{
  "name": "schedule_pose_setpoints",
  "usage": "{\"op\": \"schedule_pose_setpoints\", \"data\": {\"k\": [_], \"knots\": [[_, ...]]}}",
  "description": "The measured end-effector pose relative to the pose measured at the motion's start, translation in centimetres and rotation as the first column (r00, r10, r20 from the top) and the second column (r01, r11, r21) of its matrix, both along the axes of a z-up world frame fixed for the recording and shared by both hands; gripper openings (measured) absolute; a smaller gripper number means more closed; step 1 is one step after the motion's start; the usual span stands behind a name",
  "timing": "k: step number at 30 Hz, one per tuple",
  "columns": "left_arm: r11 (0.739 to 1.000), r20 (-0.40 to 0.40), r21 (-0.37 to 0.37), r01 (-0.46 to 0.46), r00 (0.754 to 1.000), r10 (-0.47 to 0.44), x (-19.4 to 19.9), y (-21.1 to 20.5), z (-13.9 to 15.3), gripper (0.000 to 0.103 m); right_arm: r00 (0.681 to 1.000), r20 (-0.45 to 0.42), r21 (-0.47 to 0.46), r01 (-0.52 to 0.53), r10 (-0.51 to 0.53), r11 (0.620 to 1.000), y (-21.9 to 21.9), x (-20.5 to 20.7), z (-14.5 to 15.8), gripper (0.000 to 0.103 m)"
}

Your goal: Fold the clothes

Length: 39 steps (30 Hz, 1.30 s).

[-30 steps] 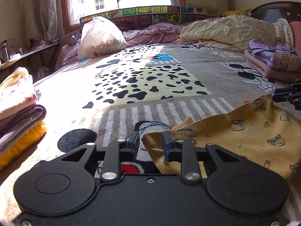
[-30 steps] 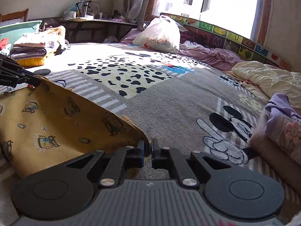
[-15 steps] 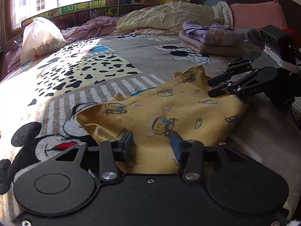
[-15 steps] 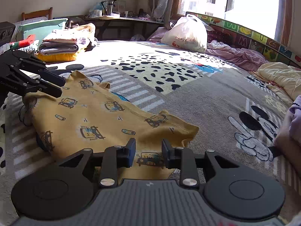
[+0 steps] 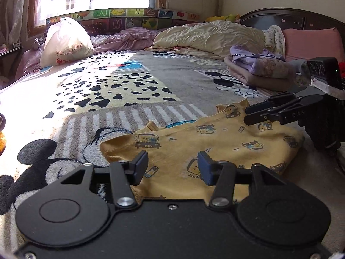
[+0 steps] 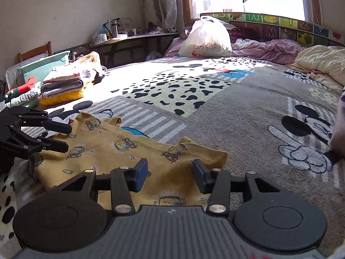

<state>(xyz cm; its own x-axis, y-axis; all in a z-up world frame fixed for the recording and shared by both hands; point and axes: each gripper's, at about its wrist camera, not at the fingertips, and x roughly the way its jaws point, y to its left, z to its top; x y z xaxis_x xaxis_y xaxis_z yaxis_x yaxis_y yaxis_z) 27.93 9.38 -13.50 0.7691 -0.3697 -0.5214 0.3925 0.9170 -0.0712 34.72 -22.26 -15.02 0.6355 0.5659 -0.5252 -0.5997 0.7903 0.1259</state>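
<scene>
While the yellow printed garment (image 5: 217,151) lies spread on the blanket-covered bed (image 5: 133,90), we judge ourselves between folds: one layer looks already laid over, and both tools have nothing in their grip. On our left gripper (image 5: 173,165) the fingers (image 5: 140,165) stand wide apart, hovering just above the near hem of the cloth, holding nothing. Our right gripper (image 6: 170,173) is likewise spread wide, its fingers (image 6: 199,176) over the garment's right-hand part near a corner, empty too. From the wrist views we cannot be sure whether either pair of tips brushes the fabric or hangs just clear of it.

In the left view the right tool shows at the garment's far right edge; in the right view the left tool sits at its left edge, so we flank the piece from both sides.

The next move, as we read it, calls for picking a new pair of grip points on one edge, closing on a single thickness of the folded cloth, and carrying that edge across evenly so the fold lands square. A stack of folded clothes (image 6: 62,84) waits well apart at the bed's left side, a likely place for the finished piece
</scene>
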Motion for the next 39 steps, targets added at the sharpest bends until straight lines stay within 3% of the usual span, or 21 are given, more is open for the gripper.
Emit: {"op": "schedule_pose_setpoints", "data": {"k": [3,6,9,11,15,17,21,24,27,29,30,32,33,36,37,38,39], "knots": [[0.997,-0.068,0.0,-0.08,0.994,0.08,1.8,0.3,-0.6,0.05,0.997,-0.071,0.005,0.028,-0.027,1.0,-0.4,1.4,-0.8,0.048],[0.991,-0.047,-0.045,-0.126,0.991,0.124,2.4,0.9,-0.2,0.048,0.991,-0.099,0.047,0.091,-0.086,0.995,-1.4,1.8,-0.8,0.042],[0.988,-0.042,-0.073,-0.134,0.99,0.131,2.8,1.2,-0.2,0.048,0.995,-0.021,0.047,0.095,-0.095,0.994,-1.6,0.9,-0.1,0.042],[0.991,-0.056,-0.048,-0.125,0.991,0.122,3.1,0.7,-0.5,0.048,0.997,0.03,0.071,0.066,-0.069,0.995,-1.3,0.4,0.5,0.042],[0.988,-0.041,0.019,-0.156,0.987,0.157,3.5,-0.1,-0.6,0.049,0.999,-0.024,-0.073,0.025,-0.027,0.997,0.8,0.8,-1.1,0.041],[0.983,-0.014,0.01,-0.184,0.983,0.184,3.2,0.3,-0.4,0.047,0.998,-0.034,-0.055,0.051,-0.053,0.997,0.3,0.9,-1.0,0.04],[0.972,0.036,-0.061,-0.228,0.972,0.23,1.6,2.2,1.1,0.047,0.996,-0.03,-0.062,0.083,-0.085,0.995,-0.4,0.5,-1.1,0.04],[0.953,0.045,-0.176,-0.248,0.965,0.259,-0.5,4.2,2.5,0.047,0.993,-0.002,-0.096,0.121,-0.122,0.988,-0.4,-0.4,-0.6,0.041],[0.956,0.053,-0.242,-0.168,0.981,0.186,-2.8,4.5,3.3,0.047,0.994,0.064,-0.035,0.092,-0.09,0.995,-0.8,-3.1,0.7,0.041],[0.973,0.033,-0.224,-0.062,0.997,0.071,-4.2,3.2,2.9,0.047,0.994,0.103,-0.023,0.035,-0.033,0.999,-0.5,-5.1,1.5,0.041],[0.984,0.01,-0.175,-0.023,1.0,0.025,-4.6,2.3,2.2,0.047,0.995,0.093,-0.063,0.027,-0.021,0.998,0.1,-5.6,1.3,0.041],[1.0,-0.049,0.015,0.008,0.999,-0.007,-5.0,-0.1,0.1,0.05,0.997,0.064,-0.108,0.039,-0.032,0.993,0.7,-6.3,0.4,0.041],[0.998,-0.039,0.068,-0.014,0.999,0.016,-5.2,-0.6,-0.5,0.051,0.998,0.047,-0.116,0.058,-0.052,0.992,0.8,-6.6,-0.2,0.042],[0.999,0.012,0.012,-0.036,0.999,0.036,-6.3,-1.0,0.2,0.045,0.992,0.027,-0.066,0.121,-0.119,0.99,0.1,-7.8,0.2,0.041],[1.0,0.031,-0.024,-0.012,0.999,0.012,-6.8,-0.9,0.7,0.046,0.99,0.079,-0.047,0.121,-0.117,0.992,0.1,-8.9,0.7,0.041],[1.0,0.005,-0.021,-0.013,1.0,0.013,-6.9,-1.1,0.7,0.051,0.99,0.073,-0.058,0.121,-0.117,0.991,0.2,-9.4,0.5,0.04],[0.999,-0.053,0.028,-0.046,0.997,0.047,-6.4,-1.4,-0.2,0.051,0.991,0.066,-0.068,0.122,-0.117,0.99,0.3,-9.8,0.3,0.04]]}}
